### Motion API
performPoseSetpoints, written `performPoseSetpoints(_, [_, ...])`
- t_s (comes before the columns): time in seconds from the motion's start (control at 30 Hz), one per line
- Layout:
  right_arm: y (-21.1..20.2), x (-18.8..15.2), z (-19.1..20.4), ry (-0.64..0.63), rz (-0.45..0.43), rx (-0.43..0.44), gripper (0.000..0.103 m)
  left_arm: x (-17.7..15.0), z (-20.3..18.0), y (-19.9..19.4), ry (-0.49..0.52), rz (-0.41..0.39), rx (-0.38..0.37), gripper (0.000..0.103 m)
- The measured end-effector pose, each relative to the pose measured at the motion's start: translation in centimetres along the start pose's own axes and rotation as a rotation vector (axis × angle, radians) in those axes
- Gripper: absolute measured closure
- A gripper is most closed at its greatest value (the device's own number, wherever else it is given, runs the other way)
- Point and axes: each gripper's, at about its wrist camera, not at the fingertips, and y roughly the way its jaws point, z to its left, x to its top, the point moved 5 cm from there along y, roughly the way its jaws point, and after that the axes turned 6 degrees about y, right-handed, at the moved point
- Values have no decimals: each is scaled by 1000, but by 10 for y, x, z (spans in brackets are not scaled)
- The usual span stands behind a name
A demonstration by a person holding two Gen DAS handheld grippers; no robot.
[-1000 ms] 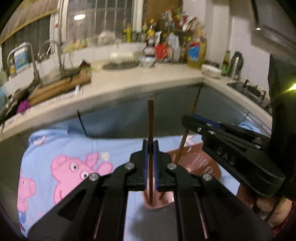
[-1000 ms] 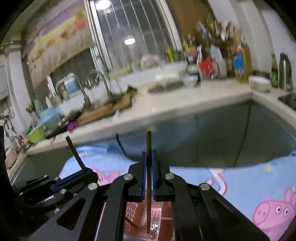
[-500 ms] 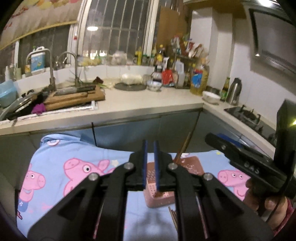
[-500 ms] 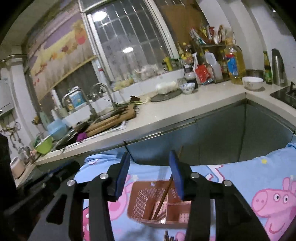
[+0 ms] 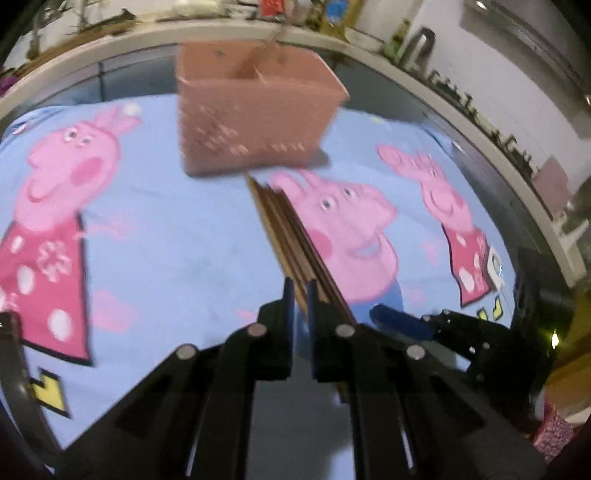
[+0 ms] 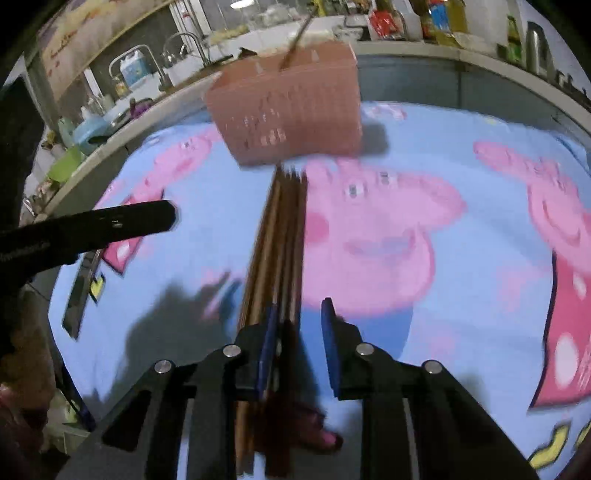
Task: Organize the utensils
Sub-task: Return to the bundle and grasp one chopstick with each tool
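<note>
A pink perforated utensil holder [image 5: 255, 110] [image 6: 295, 110] stands on the cartoon-pig tablecloth, with a brown chopstick [image 5: 258, 59] [image 6: 295, 33] leaning out of it. In front of it a bundle of several brown chopsticks [image 5: 284, 229] [image 6: 280, 229] lies flat. My left gripper [image 5: 300, 291] hovers over the bundle's near part, shut to a thin slit with nothing gripped. My right gripper [image 6: 297, 314] straddles the bundle's near end; its jaws stand apart and are closing, and the pads touch no stick. Each gripper also shows in the other's view, the right gripper [image 5: 399, 321] and the left gripper [image 6: 162, 218].
The blue tablecloth [image 5: 166, 240] covers the table. A kitchen counter [image 5: 480, 122] runs along the far side and right, with a sink and faucet [image 6: 184, 48] at the left. A dark flat object [image 6: 79, 291] lies at the cloth's left edge.
A second ago each gripper held a chopstick above the holder; both sticks have been let go. Both grippers have dropped low over the bundle, and the right jaws are narrower than before.
</note>
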Motion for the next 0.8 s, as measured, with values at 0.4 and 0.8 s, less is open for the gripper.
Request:
performPoseSetpoints(0.4, [-10,-5,-9,-41,-76,-106,103,-19,-10,49,46,85,93,97])
performPoseSetpoints(0.8, [-3,-6,-7,-86,-93,-166,103,-9,-17,52,82,75,151,92])
